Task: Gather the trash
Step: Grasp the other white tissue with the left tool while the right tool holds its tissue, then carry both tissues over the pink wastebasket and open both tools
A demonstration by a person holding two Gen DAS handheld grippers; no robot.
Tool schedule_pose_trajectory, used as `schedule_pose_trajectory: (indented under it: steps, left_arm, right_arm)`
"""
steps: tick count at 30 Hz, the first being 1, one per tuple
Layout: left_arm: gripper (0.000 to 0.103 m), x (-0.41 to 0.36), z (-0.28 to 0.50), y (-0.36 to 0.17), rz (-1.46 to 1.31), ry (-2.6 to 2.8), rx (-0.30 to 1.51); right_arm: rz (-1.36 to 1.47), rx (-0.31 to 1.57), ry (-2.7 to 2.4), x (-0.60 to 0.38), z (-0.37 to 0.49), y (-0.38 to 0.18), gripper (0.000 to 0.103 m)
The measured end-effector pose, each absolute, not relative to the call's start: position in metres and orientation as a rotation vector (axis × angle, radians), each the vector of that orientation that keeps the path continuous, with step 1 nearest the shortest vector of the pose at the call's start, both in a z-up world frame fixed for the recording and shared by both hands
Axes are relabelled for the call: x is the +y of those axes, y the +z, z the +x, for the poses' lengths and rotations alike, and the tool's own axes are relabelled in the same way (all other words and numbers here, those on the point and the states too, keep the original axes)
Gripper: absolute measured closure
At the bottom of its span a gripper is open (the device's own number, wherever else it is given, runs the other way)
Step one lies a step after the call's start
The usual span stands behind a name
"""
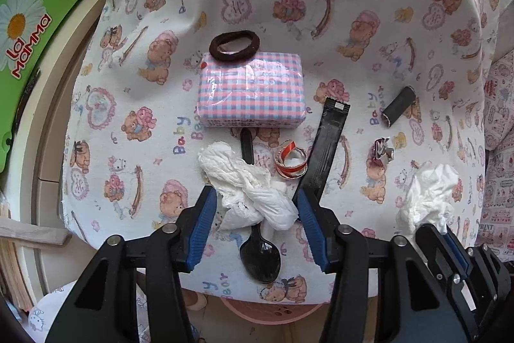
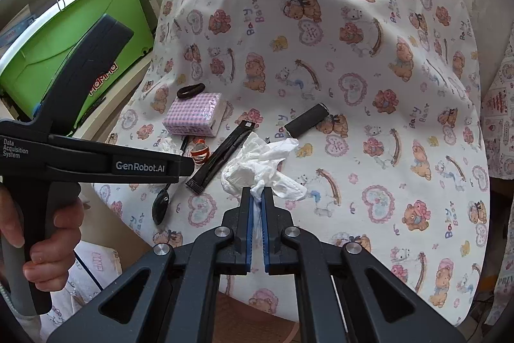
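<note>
1. Straddling a crumpled white tissue wad [image 1: 247, 192], the left gripper [image 1: 253, 198] stands partly open, its blue ribbed pads [image 1: 202, 224] at the wad's two sides; whether they press it I cannot tell.
2. Under that wad lies a black plastic spoon [image 1: 260, 256], bowl toward the camera.
3. The right gripper [image 2: 256, 193] is clenched on a second crumpled white tissue [image 2: 263, 163], a thin strip of it pinched between the blue pads.
4. A person's hand [image 2: 41, 243] grips the left tool's handle.
5. On the bear-print cloth [image 1: 321, 21] also lie a long black sachet [image 1: 324, 147], a red-and-white curled wrapper [image 1: 290, 163], a small crushed foil scrap [image 1: 382, 150] and a short dark tube [image 1: 396, 106].
6. A pink-and-blue checked tissue pack [image 1: 250, 89] sits beyond the spoon, a brown hair tie [image 1: 234, 44] resting on its far edge.
7. A green lidded plastic box [image 2: 70, 47] stands beside the table; its contents are hidden.
</note>
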State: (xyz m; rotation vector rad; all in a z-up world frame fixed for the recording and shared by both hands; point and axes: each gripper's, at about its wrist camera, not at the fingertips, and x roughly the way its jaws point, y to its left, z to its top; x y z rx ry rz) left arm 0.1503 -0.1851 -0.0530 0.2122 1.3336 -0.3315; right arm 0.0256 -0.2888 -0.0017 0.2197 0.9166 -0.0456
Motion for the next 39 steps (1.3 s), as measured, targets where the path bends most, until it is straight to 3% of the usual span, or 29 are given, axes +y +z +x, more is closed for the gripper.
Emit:
schedule_pose_trajectory:
  steps: [1, 2, 20, 31, 39]
  left_arm:
    - [0.081, -0.187, 0.15, -0.054, 0.223, -0.329, 1.326]
    - [0.099, -0.189, 0.15, -0.055, 0.228, -0.329, 1.326]
    - [0.098, -0.11, 0.087, 0.01, 0.218, -0.427, 1.158]
    - [0.098, -0.089, 0.033, -0.017, 0.131, -0.487, 1.177]
    - [0.098, -0.082, 0.02, -0.043, 0.136, -0.51, 1.22]
  right_arm:
    - [0.218, 0.916, -0.046, -0.289, 0.025, -0.002, 0.098]
    - [0.218, 0.916, -0.044, -0.289, 0.025, -0.002, 0.098]
    - [0.195, 0.911, 0.011, -0.272, 0.012, 0.0, 0.098]
    - [0.127, 0.91, 0.081, -0.221, -0.042, 0.02, 0.098]
    - [0.128, 0.999, 0.074, -0.193, -0.07, -0.003, 0.098]
